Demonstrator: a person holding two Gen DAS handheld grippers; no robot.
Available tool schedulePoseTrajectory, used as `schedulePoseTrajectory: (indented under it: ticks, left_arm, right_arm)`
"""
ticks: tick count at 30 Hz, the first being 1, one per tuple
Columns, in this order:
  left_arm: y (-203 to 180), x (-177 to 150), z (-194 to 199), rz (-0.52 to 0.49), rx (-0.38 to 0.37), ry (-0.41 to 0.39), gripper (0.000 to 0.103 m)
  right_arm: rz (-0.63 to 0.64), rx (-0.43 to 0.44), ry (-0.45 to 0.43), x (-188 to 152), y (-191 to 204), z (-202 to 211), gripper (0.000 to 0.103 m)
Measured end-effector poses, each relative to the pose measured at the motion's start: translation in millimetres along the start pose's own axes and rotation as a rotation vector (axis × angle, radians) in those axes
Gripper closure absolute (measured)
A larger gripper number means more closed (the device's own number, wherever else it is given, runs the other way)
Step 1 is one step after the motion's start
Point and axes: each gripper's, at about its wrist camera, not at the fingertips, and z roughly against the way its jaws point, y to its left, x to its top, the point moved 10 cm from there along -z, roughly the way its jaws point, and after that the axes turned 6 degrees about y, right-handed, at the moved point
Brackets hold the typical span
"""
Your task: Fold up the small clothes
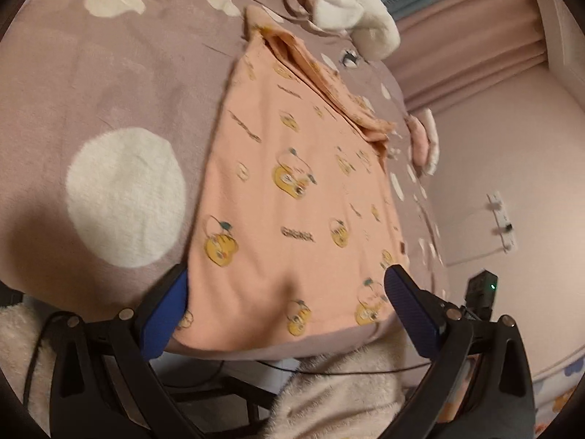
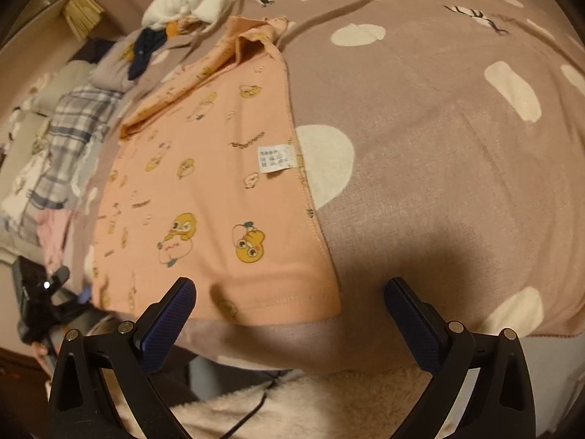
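Fingers of the left gripper (image 1: 285, 289) spread wide, straddling the near hem of the peach shirt (image 1: 292, 190); nothing pinched. Fingers of the right gripper (image 2: 289, 296) equally spread, left tip over the shirt's near corner, right tip over bare bedspread (image 2: 438, 183).

Shirt lies flat on the bed near its front edge, duck print up, one sleeve folded inward along the far side. White care label (image 2: 276, 159) at the side seam shows only in the right wrist view; its text too blurred to read.

No containers in either view.

Fluffy cream fabric (image 1: 329, 395) fills the bottom of both frames, cut off; possibly the person's clothing.

Farther off: white plush heap (image 1: 347, 7) at the shirt's far end. Right view alone shows plaid cloth (image 2: 73, 128) and a dark garment (image 2: 146, 51) to the left, plus the other gripper's body (image 2: 33, 303) at frame edge. Left view alone shows a pink wall (image 1: 512, 168) with a white fitting (image 1: 502, 219).
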Motion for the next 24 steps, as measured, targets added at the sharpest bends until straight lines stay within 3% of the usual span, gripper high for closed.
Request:
schedulePoseTrajectory:
  ticks: [4,9,10,11,12,14,17,18,20,24]
  left_arm:
    - [-15,-15,-12,-0.010,-0.089,0.084,0.001]
    - [-21,-12,-16,-0.028,-0.017,0.070,0.004]
    - [-21,-10,-17,-0.042,0.030,0.065,0.012]
    - [-17,-9,-17,-0.053,0.079,0.066,0.025]
    - [-12,-9,-18,-0.069,0.169,0.075,0.034]
    - [-7,-7,-17,-0.086,0.267,0.080,0.058]
    - [-1,-4,-15,-0.061,0.324,0.079,0.075]
    - [2,-4,-15,-0.047,0.332,0.081,0.078]
    - [8,-2,-12,-0.015,0.347,0.079,0.089]
    - [14,2,-2,-0.001,0.360,0.057,0.094]
  right_arm:
    - [-0.026,0.193,0.021,-3,11,-4,0.000]
    - [-0.134,0.336,0.004,-1,7,2,0.000]
    - [-0.145,0.348,0.004,-1,6,3,0.000]
    - [-0.160,0.359,0.005,-1,5,3,0.002]
    - [-0.165,0.353,0.006,-1,4,4,0.003]
    - [-0.161,0.321,0.011,-2,4,4,0.011]
    - [-0.170,0.269,0.015,-3,-2,4,0.028]
    - [-0.180,0.254,0.014,-3,-5,4,0.032]
    - [-0.205,0.239,0.007,-4,-16,6,0.052]
    - [-0.216,0.205,0.002,-6,-29,6,0.077]
